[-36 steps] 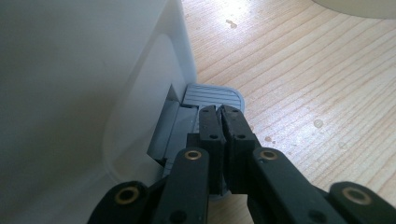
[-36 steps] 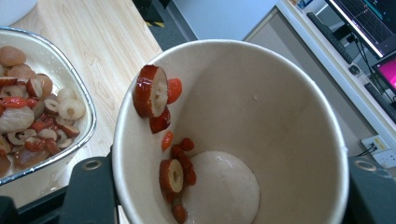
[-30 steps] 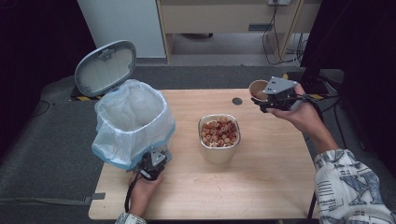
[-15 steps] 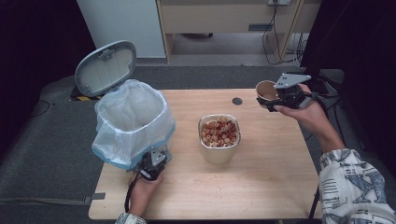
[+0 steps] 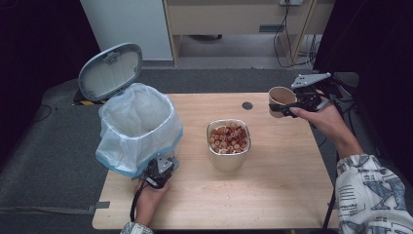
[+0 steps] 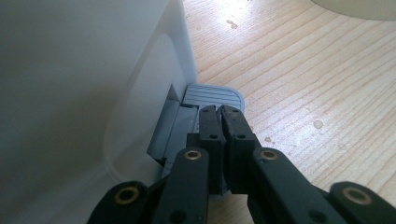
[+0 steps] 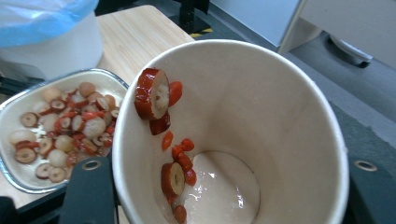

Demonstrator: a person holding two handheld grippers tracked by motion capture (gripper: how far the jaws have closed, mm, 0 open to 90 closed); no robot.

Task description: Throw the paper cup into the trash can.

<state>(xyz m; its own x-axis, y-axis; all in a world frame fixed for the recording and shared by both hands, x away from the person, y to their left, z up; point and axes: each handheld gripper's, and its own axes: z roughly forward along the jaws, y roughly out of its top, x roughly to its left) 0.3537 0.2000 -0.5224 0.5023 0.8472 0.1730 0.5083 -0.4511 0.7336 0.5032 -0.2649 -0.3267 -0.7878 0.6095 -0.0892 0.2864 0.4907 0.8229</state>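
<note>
Right gripper (image 5: 287,108) is clamping a paper cup (image 5: 281,99) at the table's far right, its jaws closed on the cup's sides; date slices (image 7: 170,140) are clinging inside. Left gripper (image 6: 221,122), jaws pressed together and empty, is pushing down the bin pedal (image 6: 212,95) at the near left. The lid (image 5: 109,71) is standing open. Keeping the pedal pressed seems wise while the cup is travelling over the lined bin (image 5: 136,126), tipping only above the bag.

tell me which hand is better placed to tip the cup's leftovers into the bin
Right. The right gripper is shut on the paper cup with the red fruit bits inside. The left gripper is shut, pressing on the bin's pedal.
</note>
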